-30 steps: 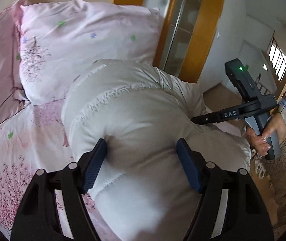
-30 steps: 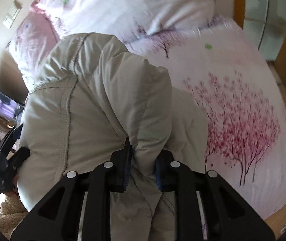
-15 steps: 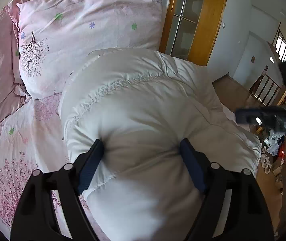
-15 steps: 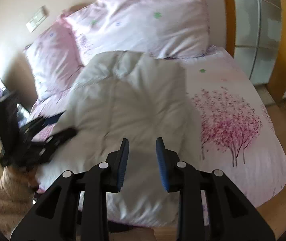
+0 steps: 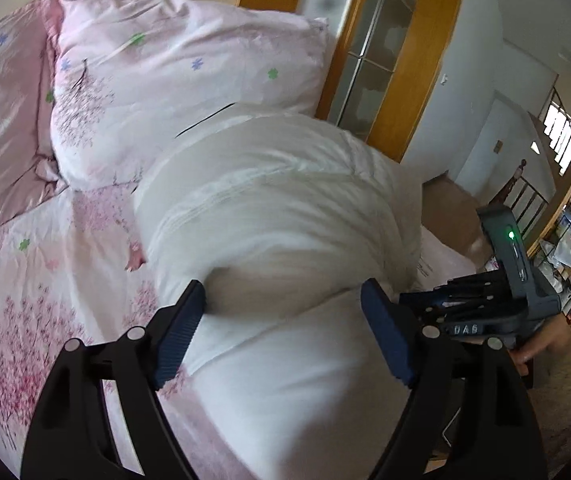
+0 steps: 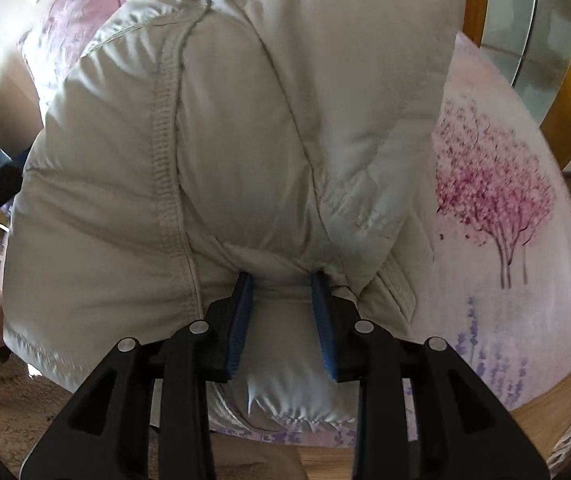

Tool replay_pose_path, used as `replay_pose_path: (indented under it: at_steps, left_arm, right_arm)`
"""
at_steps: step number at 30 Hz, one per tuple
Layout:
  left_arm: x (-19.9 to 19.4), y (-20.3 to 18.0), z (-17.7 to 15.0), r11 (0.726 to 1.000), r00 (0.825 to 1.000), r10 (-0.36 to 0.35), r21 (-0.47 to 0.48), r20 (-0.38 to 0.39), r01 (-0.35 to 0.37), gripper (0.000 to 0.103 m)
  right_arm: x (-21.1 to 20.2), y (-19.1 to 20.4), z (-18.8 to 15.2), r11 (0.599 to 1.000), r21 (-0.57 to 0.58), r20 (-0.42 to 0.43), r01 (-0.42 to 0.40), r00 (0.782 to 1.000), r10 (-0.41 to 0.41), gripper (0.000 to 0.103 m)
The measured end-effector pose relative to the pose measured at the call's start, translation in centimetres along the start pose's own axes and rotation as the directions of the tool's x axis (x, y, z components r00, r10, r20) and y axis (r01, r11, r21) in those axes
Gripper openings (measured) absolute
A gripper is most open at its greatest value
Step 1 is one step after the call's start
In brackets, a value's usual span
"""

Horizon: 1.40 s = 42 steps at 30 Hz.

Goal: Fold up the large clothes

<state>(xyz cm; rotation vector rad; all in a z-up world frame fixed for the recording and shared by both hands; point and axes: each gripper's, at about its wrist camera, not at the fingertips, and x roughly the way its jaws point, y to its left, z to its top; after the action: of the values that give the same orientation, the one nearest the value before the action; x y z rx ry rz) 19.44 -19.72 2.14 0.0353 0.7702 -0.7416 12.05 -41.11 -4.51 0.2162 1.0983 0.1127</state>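
Observation:
A puffy white down jacket (image 5: 277,216) lies bunched on the bed; it also fills the right wrist view (image 6: 221,152). My left gripper (image 5: 285,304) is open wide, its blue pads on either side of a bulge of the jacket. My right gripper (image 6: 281,292) is partly open, its pads pressed against a fold of the jacket near the bed's edge. The right gripper also shows in the left wrist view (image 5: 485,304), at the jacket's right side.
The bed has a pink sheet with cherry-tree print (image 6: 497,200). Two pink pillows (image 5: 181,76) stand at the headboard. A wooden door frame with glass panes (image 5: 401,60) is beside the bed. Wooden floor (image 6: 525,408) lies below the bed's edge.
My right gripper let go of the jacket fold, drew back, then came down again onto the jacket near the bed's edge with its jaws wider. The left gripper stayed open around the jacket.

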Motion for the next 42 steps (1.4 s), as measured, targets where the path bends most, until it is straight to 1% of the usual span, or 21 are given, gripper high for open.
replay_pose_path:
  at_steps: [3,6,7,9,10,11,13,15,17,19,21,24,26,29,31,33,35,37,38,39,42]
  left_arm:
    - [1.0,0.4,-0.6,1.0,0.999,0.023,-0.004,-0.027,-0.023,0.082]
    - [1.6,0.5,-0.8,0.999,0.999,0.039,-0.012,-0.038,-0.04,0.084]
    - [1.7,0.6,-1.0,0.999,0.999,0.039,-0.017,-0.038,-0.039,0.084]
    - [1.7,0.9,-1.0,0.999,0.999,0.025,-0.036,-0.038,-0.027,0.084]
    - [1.7,1.0,-1.0,0.999,0.999,0.024,-0.04,-0.037,-0.026,0.085]
    - [1.7,1.0,-1.0,0.999,0.999,0.026,-0.041,-0.035,-0.028,0.085]
    - [1.7,0.8,-1.2,0.999,0.999,0.037,-0.037,-0.025,-0.038,0.085]
    - [1.7,0.7,-1.2,0.998,0.999,0.046,-0.033,-0.015,-0.047,0.085]
    - [1.6,0.8,-1.2,0.998,0.999,0.045,-0.039,-0.009,-0.045,0.085]
    - [1.1,1.2,-0.8,0.998,1.0,0.024,-0.054,0.002,-0.024,0.085]
    - [0.3,1.5,0.0,0.998,1.0,0.006,-0.062,0.022,-0.004,0.083]
    - [-0.9,2.5,1.7,0.997,0.997,0.037,-0.069,0.071,-0.032,0.083]
    - [-0.8,3.2,2.4,0.996,0.997,0.05,-0.081,0.064,-0.045,0.083]
    - [0.1,3.3,2.5,0.997,0.999,0.039,-0.075,0.033,-0.037,0.083]
    - [0.3,3.1,2.4,0.997,0.999,0.045,-0.062,0.028,-0.043,0.083]
    - [0.7,3.2,2.3,0.997,0.999,0.031,-0.074,0.014,-0.03,0.083]
    - [0.9,3.4,2.0,0.996,1.0,0.018,-0.089,-0.001,-0.018,0.083]
    - [0.9,3.7,1.7,0.996,1.0,0.022,-0.09,-0.003,-0.022,0.084]
    - [0.9,3.8,1.7,0.996,1.0,0.024,-0.091,-0.003,-0.024,0.084]
    - [0.9,3.8,1.7,0.995,1.0,0.022,-0.094,-0.003,-0.023,0.084]
    - [0.9,3.9,1.7,0.995,1.0,0.023,-0.095,-0.005,-0.024,0.085]
  right_arm:
    - [0.2,-0.1,0.4,1.0,-0.019,0.001,-0.002,1.0,0.002,0.031]
    - [-1.3,0.5,1.5,0.999,-0.046,-0.015,0.025,1.0,-0.025,0.032]
    - [-2.1,0.6,2.0,0.999,-0.043,0.0,0.019,1.0,-0.019,0.032]
    - [-4.5,0.5,3.5,0.999,-0.036,0.08,-0.007,0.997,0.01,0.032]
    - [-5.3,0.4,4.3,0.999,-0.032,0.109,0.009,0.994,-0.006,0.032]
    - [-5.8,0.5,5.5,0.998,-0.037,0.14,0.047,0.989,-0.042,0.032]
    - [-5.5,1.0,7.4,0.994,-0.057,0.155,0.095,0.984,-0.086,0.031]
    - [-4.2,1.6,8.9,0.988,-0.079,0.139,0.13,0.983,-0.118,0.031]
    - [-2.2,2.2,10.3,0.981,-0.103,0.095,0.164,0.984,-0.154,0.031]
    - [-0.6,2.0,10.8,0.981,-0.115,0.042,0.156,0.987,-0.152,0.032]
    - [1.0,1.9,11.2,0.978,-0.125,-0.014,0.165,0.986,-0.168,0.032]
    - [2.5,1.5,11.5,0.973,-0.132,-0.056,0.188,0.979,-0.196,0.032]
    - [3.8,1.0,12.1,0.972,-0.128,-0.089,0.195,0.974,-0.207,0.032]
    - [5.0,0.4,12.9,0.975,-0.138,-0.145,0.172,0.971,-0.191,0.032]
    - [5.4,0.6,13.4,0.972,-0.149,-0.158,0.18,0.966,-0.203,0.032]
    - [5.0,1.1,13.2,0.962,-0.175,-0.137,0.208,0.963,-0.233,0.032]
    - [3.4,1.5,12.7,0.956,-0.185,-0.098,0.226,0.964,-0.247,0.032]
    - [1.2,1.5,11.9,0.971,-0.145,-0.066,0.191,0.977,-0.202,0.032]
    - [-0.4,1.3,11.2,0.983,-0.116,-0.038,0.144,0.988,-0.149,0.032]
    - [-1.6,1.2,10.6,0.988,-0.102,-0.016,0.117,0.993,-0.119,0.032]
    - [-4.5,1.0,8.1,0.995,-0.083,0.035,0.058,0.998,-0.056,0.032]
